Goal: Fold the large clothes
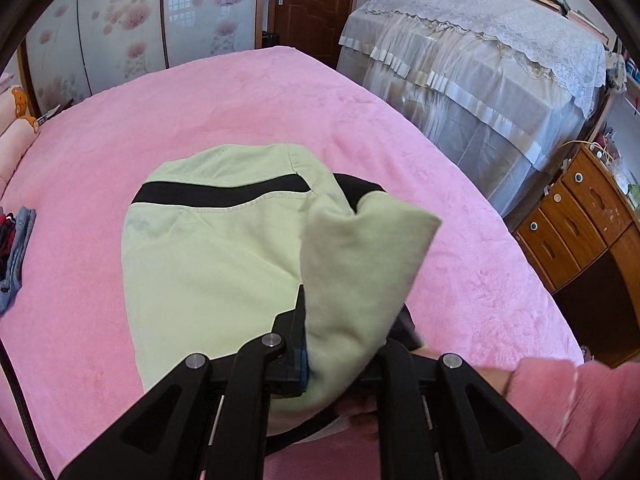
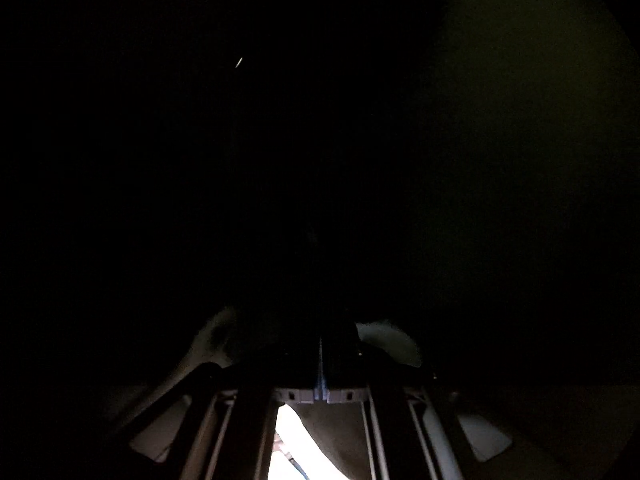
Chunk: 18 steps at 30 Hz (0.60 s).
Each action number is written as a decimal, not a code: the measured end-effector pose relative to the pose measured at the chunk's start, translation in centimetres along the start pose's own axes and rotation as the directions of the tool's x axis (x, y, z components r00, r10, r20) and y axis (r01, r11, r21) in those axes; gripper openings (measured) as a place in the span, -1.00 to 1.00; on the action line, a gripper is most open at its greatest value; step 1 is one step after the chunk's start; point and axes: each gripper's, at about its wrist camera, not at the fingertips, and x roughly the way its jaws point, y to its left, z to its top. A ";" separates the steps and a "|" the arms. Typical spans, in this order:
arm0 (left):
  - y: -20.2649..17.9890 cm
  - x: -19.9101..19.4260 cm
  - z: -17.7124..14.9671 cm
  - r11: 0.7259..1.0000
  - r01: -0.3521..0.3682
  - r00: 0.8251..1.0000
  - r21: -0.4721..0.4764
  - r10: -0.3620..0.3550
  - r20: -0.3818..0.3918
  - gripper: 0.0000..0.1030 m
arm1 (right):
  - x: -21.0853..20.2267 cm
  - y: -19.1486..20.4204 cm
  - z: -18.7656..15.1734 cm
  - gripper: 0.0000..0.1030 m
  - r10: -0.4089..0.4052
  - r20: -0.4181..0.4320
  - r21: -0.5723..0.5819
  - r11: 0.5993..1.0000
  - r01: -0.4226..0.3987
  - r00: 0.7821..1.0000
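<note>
A pale green garment (image 1: pixel 208 264) with a black stripe (image 1: pixel 224 192) lies partly folded on the pink bed (image 1: pixel 248 96). My left gripper (image 1: pixel 310 320) is shut on a thick flap of the garment (image 1: pixel 360 248), held up over its right side. One black finger (image 1: pixel 298 316) shows; the cloth hides the other. The right wrist view is almost black, smothered by fabric. There my right gripper (image 2: pixel 321 350) has its fingers pressed together, tips buried in dark cloth, with pale folds (image 2: pixel 386 340) hugging them.
A hand and pink sleeve (image 1: pixel 568 404) come in at the lower right. Folded jeans (image 1: pixel 18 252) lie at the bed's left edge. A lace-covered piece of furniture (image 1: pixel 480 72) and a wooden drawer chest (image 1: pixel 576 220) stand to the right, with a door (image 1: pixel 312 8) beyond.
</note>
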 end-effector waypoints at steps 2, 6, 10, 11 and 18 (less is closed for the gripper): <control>0.0 0.3 -0.1 1.000 -0.002 1.000 -0.002 0.002 -0.013 -0.83 | -3.2 -1.3 0.3 -1.00 0.005 0.054 0.015 1.000 -0.006 0.999; -1.6 2.2 -0.4 1.000 -0.002 0.998 0.022 0.004 -0.066 -0.83 | -9.9 -3.7 1.5 -1.00 -0.010 0.203 0.054 0.999 -0.001 0.979; -2.8 3.7 -2.3 0.999 -0.010 0.997 0.037 0.013 -0.078 -0.83 | -16.0 -6.5 2.8 -1.00 -0.018 0.314 0.111 0.994 -0.018 0.949; -3.0 4.2 -2.7 0.999 -0.011 0.996 0.032 0.013 -0.083 -0.83 | -17.4 -7.1 3.0 -1.00 -0.026 0.341 0.118 0.993 -0.016 0.940; -6.6 7.1 -5.3 0.984 -0.115 0.986 0.137 0.130 -0.105 -0.74 | -23.5 -9.2 2.6 -0.98 -0.081 0.426 0.138 0.990 0.024 0.901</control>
